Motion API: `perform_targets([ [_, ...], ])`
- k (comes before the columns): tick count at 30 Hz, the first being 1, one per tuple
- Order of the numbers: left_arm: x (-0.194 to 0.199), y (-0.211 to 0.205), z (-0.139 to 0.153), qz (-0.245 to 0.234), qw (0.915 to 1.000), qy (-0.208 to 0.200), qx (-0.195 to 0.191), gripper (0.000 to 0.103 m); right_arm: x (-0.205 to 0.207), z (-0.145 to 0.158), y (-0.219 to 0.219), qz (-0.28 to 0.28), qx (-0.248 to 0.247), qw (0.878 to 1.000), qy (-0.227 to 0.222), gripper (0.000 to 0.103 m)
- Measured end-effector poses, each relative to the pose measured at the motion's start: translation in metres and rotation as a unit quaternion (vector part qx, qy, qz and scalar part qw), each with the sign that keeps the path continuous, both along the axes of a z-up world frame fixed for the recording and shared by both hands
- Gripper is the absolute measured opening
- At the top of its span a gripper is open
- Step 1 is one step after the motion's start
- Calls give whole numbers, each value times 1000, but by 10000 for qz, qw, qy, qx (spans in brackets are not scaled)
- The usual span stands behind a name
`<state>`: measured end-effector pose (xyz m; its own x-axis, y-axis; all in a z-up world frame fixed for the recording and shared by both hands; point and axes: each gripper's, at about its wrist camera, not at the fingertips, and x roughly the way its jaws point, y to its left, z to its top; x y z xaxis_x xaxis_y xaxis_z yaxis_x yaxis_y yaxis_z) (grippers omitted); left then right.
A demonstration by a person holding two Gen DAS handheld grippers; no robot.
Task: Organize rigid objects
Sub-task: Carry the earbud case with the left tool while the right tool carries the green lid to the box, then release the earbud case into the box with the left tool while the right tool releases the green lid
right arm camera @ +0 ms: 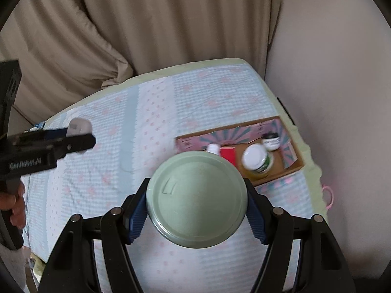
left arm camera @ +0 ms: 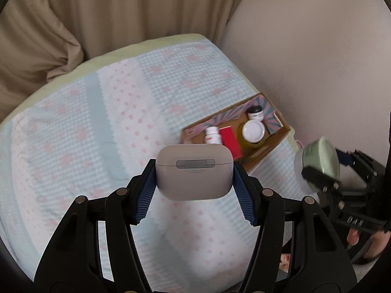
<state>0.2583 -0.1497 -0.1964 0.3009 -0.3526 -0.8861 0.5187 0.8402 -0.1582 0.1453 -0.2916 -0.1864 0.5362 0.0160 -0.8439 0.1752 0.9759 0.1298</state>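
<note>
My left gripper (left arm camera: 194,178) is shut on a white earbud case (left arm camera: 194,171), held above the bed; from the right wrist view the same case (right arm camera: 79,127) shows blurred at the far left. My right gripper (right arm camera: 196,202) is shut on a pale green round jar (right arm camera: 196,199), lid facing the camera; the left wrist view catches that jar (left arm camera: 317,161) at its right edge. Ahead of both stands an open cardboard box (left arm camera: 278,139) (right arm camera: 293,166) holding a white-lidded jar (left arm camera: 253,131) (right arm camera: 255,157), a red box (left arm camera: 229,141) (right arm camera: 228,155), a small white bottle (left arm camera: 211,134) (right arm camera: 212,147) and a black-lidded pot (left arm camera: 255,112) (right arm camera: 270,140).
The bed carries a light blue and pink patterned cover (left arm camera: 97,122) (right arm camera: 97,171). Beige curtains (left arm camera: 122,7) (right arm camera: 146,19) hang behind it and a pale wall (left arm camera: 317,48) (right arm camera: 330,73) runs along the right, close to the box. A person's hand (right arm camera: 17,207) grips the left tool.
</note>
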Motion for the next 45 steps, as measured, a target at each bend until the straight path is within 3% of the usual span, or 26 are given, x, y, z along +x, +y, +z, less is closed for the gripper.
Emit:
perform_targets([
  [8,8,-79,-43,104,9994,294,168,57,34,-28,-99,40,32,9997,236,66],
  [17,18,-141,-117,143,9961,763,423,57,74,-99,-173,-31,305,9975,638,66],
  [23,20,-164,-167,71,9931,999,617,57,87,-144,-198,-73,490,9954,821,66],
  [29,21,-172,-206,103,9901,1176,763,57,92,-170,-204,72,437,9973,585,66],
  [38,21,-174,-227,104,9874,1236,980,57,91,-191,-209,124,519,9972,524,66],
  [40,21,-178,-226,68,9877,1151,1056,66,91,-193,-210,101,604,9967,535,68],
  [41,20,-179,-223,43,9883,1085,1069,96,93,-195,-212,74,686,9959,592,74],
  [42,20,-179,-221,39,9891,1011,1069,103,92,-193,-213,30,670,9962,554,99],
  [45,18,-179,-222,-39,9889,996,1100,103,90,-180,-214,-72,494,9981,349,103],
])
